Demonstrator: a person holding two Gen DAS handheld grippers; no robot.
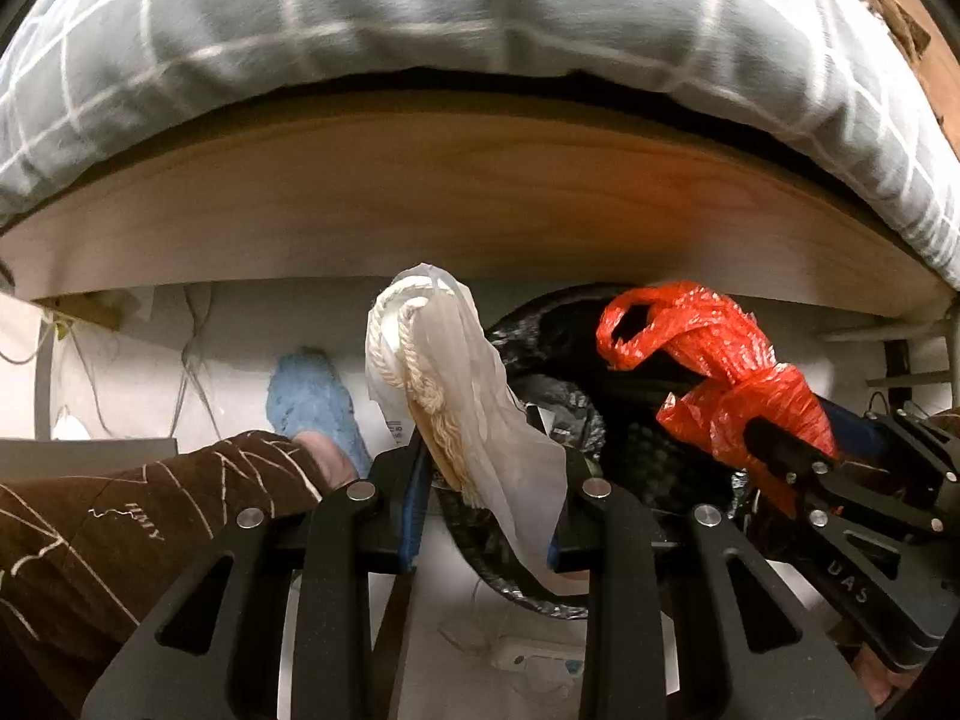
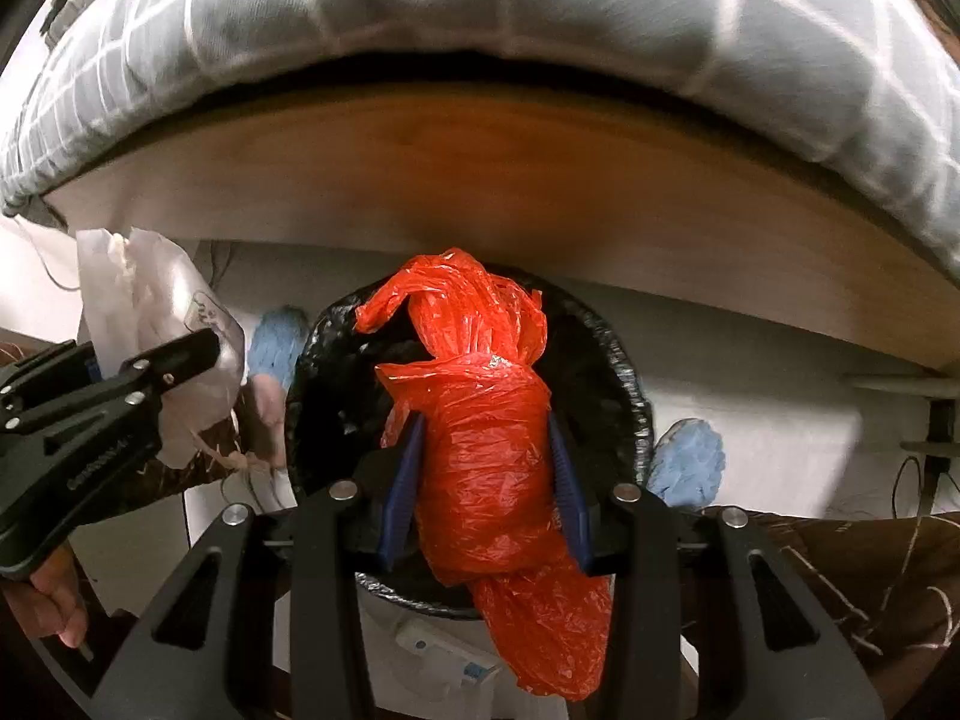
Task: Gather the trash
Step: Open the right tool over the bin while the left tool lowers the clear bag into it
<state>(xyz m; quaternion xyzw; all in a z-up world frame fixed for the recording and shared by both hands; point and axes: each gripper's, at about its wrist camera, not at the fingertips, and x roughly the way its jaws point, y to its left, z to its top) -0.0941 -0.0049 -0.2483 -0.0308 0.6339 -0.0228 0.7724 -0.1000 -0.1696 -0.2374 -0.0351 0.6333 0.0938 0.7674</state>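
My left gripper point(image 1: 489, 456) is shut on a white plastic bag with cream rope inside point(image 1: 456, 372), held up beside the bin; the bag also shows in the right wrist view point(image 2: 156, 324). My right gripper point(image 2: 489, 450) is shut on a crumpled red plastic bag point(image 2: 486, 438), held directly over the open mouth of a round bin lined with a black bag point(image 2: 624, 372). The red bag point(image 1: 720, 372) and the bin point(image 1: 540, 336) also show in the left wrist view, to the right of my left gripper. The left gripper point(image 2: 180, 354) appears at the left of the right wrist view.
A wooden bed frame point(image 1: 480, 204) with a grey checked duvet point(image 1: 420, 12) overhangs just above the bin. Blue fuzzy slippers point(image 2: 690, 456) and legs in brown trousers point(image 1: 120, 516) flank the bin. Cables point(image 1: 192, 360) hang at the left. A white packet point(image 2: 444, 660) lies on the floor.
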